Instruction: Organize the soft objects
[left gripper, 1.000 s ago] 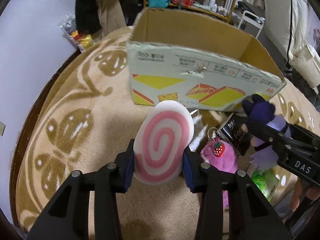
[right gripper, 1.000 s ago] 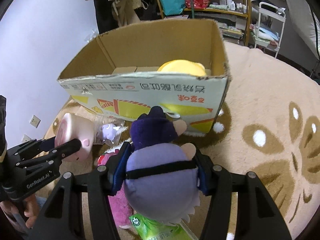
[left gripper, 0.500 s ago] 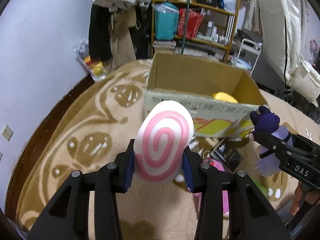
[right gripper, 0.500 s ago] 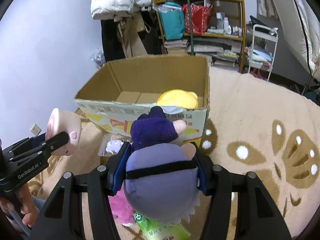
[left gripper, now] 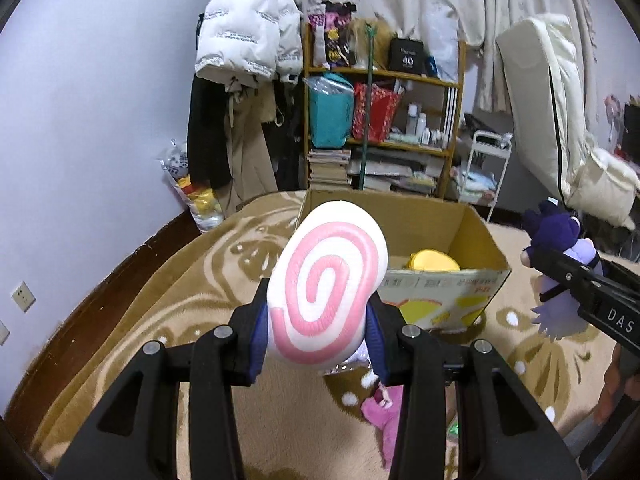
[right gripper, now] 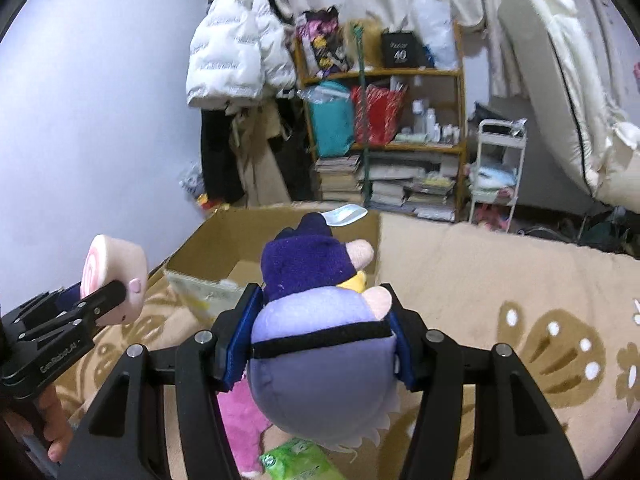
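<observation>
Nearest, at the lower centre of the left wrist view: left gripper [left gripper: 318, 322], blue pads [left gripper: 258, 332] clamped on a pink-and-white swirl cushion [left gripper: 328, 292], which stands upright between them and covers part of the box behind.

Likewise, lower centre of the right wrist view: right gripper [right gripper: 320, 340], pads pressed against both sides of a purple plush toy [right gripper: 320, 340] with a dark purple head [right gripper: 304, 260] and a black band round its pale body.

Below both, on the floor: pink plush [left gripper: 386, 420], lying on the rug at the lower centre of the left view; green packet [right gripper: 298, 460] at the bottom edge of the right view, just beside the pink plush.

Middle ground: cardboard box [left gripper: 460, 292], open at the top, standing on a beige rug [left gripper: 160, 300] with a brown pattern. Yellow soft toy [left gripper: 434, 262] inside the box, at its right side in the left view.

Far ground, upper centre: wooden shelf [left gripper: 384, 76] with a teal bag [left gripper: 330, 116], a red bag, books stacked at its foot. White puffer jacket [left gripper: 240, 32] hanging to its left. White trolley [left gripper: 488, 164] to its right. Cream mattress [left gripper: 552, 120] leaning at the upper right.
</observation>
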Demonstrator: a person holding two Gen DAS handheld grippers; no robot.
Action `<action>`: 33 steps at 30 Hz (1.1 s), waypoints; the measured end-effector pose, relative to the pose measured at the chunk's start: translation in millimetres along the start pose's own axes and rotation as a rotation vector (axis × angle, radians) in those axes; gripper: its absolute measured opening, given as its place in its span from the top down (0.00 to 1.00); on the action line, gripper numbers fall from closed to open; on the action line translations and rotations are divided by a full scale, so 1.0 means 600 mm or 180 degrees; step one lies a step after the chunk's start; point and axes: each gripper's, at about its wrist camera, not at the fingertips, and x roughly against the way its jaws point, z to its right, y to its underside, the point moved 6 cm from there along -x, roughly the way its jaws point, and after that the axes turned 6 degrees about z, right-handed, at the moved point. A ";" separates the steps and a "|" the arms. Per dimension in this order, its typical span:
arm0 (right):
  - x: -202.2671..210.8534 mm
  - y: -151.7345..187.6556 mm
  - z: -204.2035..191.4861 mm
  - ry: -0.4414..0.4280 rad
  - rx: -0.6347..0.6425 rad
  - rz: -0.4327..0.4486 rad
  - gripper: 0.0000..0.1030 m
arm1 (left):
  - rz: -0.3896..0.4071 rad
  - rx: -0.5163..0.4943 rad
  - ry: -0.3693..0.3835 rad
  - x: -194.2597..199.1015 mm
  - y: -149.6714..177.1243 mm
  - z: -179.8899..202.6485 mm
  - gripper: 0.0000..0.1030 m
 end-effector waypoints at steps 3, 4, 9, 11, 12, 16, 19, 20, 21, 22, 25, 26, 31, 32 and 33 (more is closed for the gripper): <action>0.005 -0.015 0.007 0.0061 -0.0023 0.0099 0.41 | 0.0076 0.0001 -0.0013 0.003 -0.006 0.002 0.61; 0.006 -0.018 0.008 0.0063 -0.0035 0.0125 0.41 | 0.0084 -0.0008 -0.0015 0.001 -0.009 0.004 0.61; 0.009 -0.040 0.017 0.0067 -0.0042 0.0230 0.41 | 0.0174 -0.0066 0.0007 0.003 -0.031 0.014 0.61; 0.011 -0.048 0.018 0.0062 -0.0047 0.0267 0.41 | 0.0210 -0.0119 0.0024 0.005 -0.041 0.021 0.61; 0.011 -0.052 0.020 0.0059 -0.0049 0.0289 0.41 | 0.0251 -0.0163 0.0040 0.007 -0.048 0.026 0.61; 0.011 -0.069 0.019 0.0045 -0.0032 0.0364 0.41 | 0.0387 -0.0228 0.0048 0.018 -0.071 0.039 0.61; 0.010 -0.079 0.018 0.0040 -0.0025 0.0424 0.41 | 0.0486 -0.0201 0.0112 0.027 -0.090 0.046 0.61; 0.009 -0.082 0.019 0.0037 -0.0030 0.0439 0.41 | 0.0513 -0.0197 0.0120 0.030 -0.096 0.047 0.61; 0.006 -0.084 0.019 0.0029 -0.0037 0.0447 0.41 | 0.0551 -0.0202 0.0125 0.031 -0.104 0.049 0.61; 0.002 -0.086 0.020 0.0020 -0.0040 0.0450 0.41 | 0.0570 -0.0214 0.0129 0.032 -0.110 0.051 0.61; -0.009 -0.092 0.018 0.0017 -0.0010 0.0457 0.41 | 0.0627 -0.0276 0.0115 0.027 -0.130 0.055 0.61; -0.013 -0.094 0.017 0.0036 -0.0004 0.0458 0.41 | 0.0646 -0.0295 0.0104 0.024 -0.135 0.056 0.61; -0.024 -0.100 0.016 0.0058 -0.0001 0.0452 0.41 | 0.0672 -0.0318 0.0061 0.004 -0.152 0.056 0.61; -0.029 -0.102 0.015 0.0087 0.0020 0.0448 0.41 | 0.0669 -0.0318 0.0062 -0.001 -0.155 0.056 0.61; -0.033 -0.106 0.014 0.0090 0.0046 0.0453 0.41 | 0.0673 -0.0332 0.0060 -0.006 -0.158 0.057 0.61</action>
